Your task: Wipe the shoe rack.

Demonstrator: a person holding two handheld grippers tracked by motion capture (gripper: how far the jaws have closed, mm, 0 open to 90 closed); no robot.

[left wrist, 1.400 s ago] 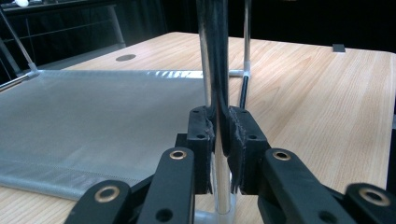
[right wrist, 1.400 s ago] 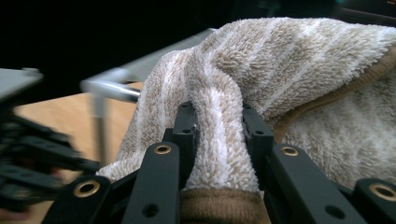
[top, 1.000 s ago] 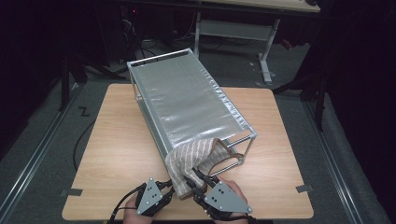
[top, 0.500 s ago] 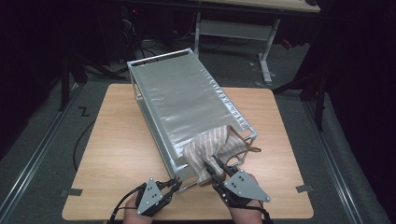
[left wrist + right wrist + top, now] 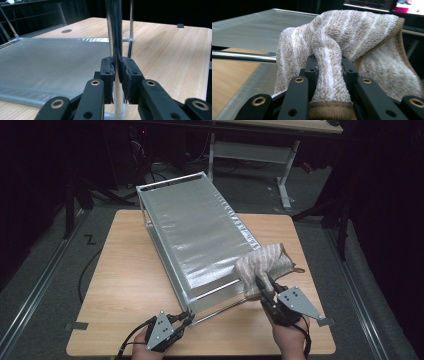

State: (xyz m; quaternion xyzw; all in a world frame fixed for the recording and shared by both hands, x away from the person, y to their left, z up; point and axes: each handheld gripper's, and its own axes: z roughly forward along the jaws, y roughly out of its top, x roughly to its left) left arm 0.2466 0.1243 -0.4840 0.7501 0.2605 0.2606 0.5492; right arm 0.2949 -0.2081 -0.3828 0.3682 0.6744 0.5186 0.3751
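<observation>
A long metal rack (image 5: 200,235) with a silver mesh top lies slantwise on the wooden table (image 5: 125,280). My left gripper (image 5: 186,318) is at its near left corner. In the left gripper view, that gripper (image 5: 117,72) is shut on a shiny rod (image 5: 113,30) of the frame, with the mesh (image 5: 50,62) to its left. A beige and white striped towel (image 5: 265,262) hangs over the rack's near right corner. My right gripper (image 5: 264,287) is shut on a fold of it. The towel (image 5: 352,32) bunches up between the jaws of that gripper (image 5: 328,67).
The rack takes up the middle of the table, from the far left to the near right. A bare frame rod (image 5: 242,56) runs across the near end. Bare wood lies on both sides. A grey desk frame (image 5: 260,155) stands on the floor beyond the table.
My right gripper has carried the towel to the right, from the middle of the rack's near end to its right corner. The left gripper has stayed on the rod.
</observation>
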